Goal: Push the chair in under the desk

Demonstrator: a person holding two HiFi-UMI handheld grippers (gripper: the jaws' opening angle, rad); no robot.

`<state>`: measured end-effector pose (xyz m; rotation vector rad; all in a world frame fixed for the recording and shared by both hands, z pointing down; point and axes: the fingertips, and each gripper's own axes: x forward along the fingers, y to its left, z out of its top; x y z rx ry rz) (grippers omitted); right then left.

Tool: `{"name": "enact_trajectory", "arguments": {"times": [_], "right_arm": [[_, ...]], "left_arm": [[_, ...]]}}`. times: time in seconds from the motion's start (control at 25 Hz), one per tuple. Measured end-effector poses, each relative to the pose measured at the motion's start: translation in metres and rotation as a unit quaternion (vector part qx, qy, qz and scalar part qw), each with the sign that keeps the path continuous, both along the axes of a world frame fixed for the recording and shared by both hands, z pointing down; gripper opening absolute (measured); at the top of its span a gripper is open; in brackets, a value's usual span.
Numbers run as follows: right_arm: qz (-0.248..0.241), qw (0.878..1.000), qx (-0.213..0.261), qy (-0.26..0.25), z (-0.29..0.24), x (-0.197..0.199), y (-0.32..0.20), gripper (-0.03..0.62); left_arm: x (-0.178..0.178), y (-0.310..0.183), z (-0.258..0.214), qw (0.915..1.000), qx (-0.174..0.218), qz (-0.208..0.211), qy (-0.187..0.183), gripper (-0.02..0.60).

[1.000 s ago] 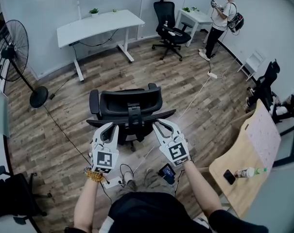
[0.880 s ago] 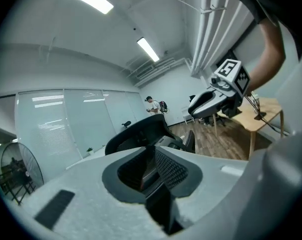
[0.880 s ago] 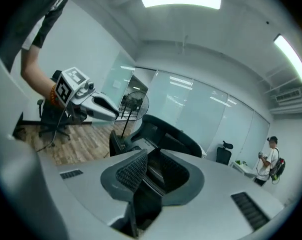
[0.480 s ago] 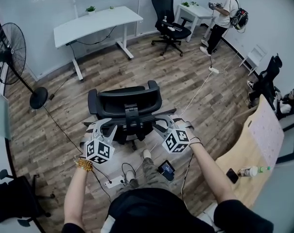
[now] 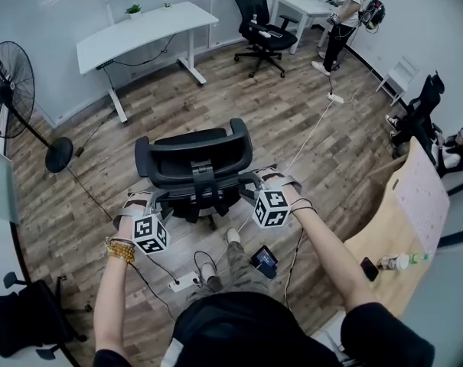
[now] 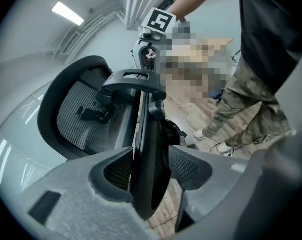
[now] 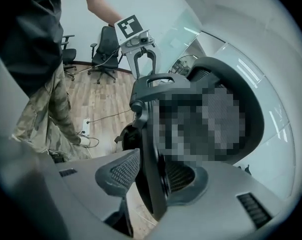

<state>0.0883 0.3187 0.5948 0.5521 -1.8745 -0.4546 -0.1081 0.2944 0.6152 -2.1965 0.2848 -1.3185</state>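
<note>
1. Position. The chair stands near the middle of the floor, with its backrest toward the operator. The desk stands at the floor's far edge, against the wall, well apart from the chair. The seat is not yet under the desk.

2. Change over the last second. Both grippers were behind the backrest, close to each other, with jaws nearly together and clear of the chair. They have since spread outward. The left gripper is now at the left end of the backrest frame. The right gripper is now at the right end.

3. Jaw state. Both sets of jaws are opening.
   - Left gripper view: the dark frame edge stands between the two pads. One pad lies close against it and the other stands just beside it.
   - Right gripper view: the arrangement is the same.
   - Neither gripper appears clamped. Both are released and straddle the frame.

4. Effect on the task. The chair sits about as far from the desk as before, so the push has probably not started. With the frame seated between the pads on both sides, the next step is likely to close on the frame or bear against it, then drive the chair forward.

5. Caution. Uneven pressure between the two sides will probably swivel the chair off its line to the desk.
</note>
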Motion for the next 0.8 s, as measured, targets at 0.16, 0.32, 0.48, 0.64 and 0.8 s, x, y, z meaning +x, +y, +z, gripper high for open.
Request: {"name": "enact_trajectory", "arguments": {"times": [0.16,0.32,0.48,0.64,0.8], "right_arm": [[0.010,1.000,0.000,0.003,0.008,-0.003,-0.010,0.142],[0.010,1.000,-0.009,0.010,0.017,-0.008,-0.015,0.155],[0.000,1.000,-0.019,0.023,0.020,-0.009,-0.017,0.146],[-0.003,0.998,-0.050,0.029,0.024,-0.010,-0.015,0.134],[0.004,0.998,-0.056,0.035,0.023,-0.010,-0.018,0.134]], "left_arm": [[0.003,-0.009,0.011,0.9998,-0.018,-0.007,0.007,0.238],[0.005,-0.021,0.018,0.9999,-0.008,-0.013,0.004,0.183],[0.006,-0.025,0.018,0.9999,-0.004,-0.004,-0.015,0.158],[0.006,-0.022,0.024,0.9989,-0.033,-0.001,-0.033,0.147],[0.007,-0.024,0.024,0.9978,-0.050,0.002,-0.043,0.140]]}}
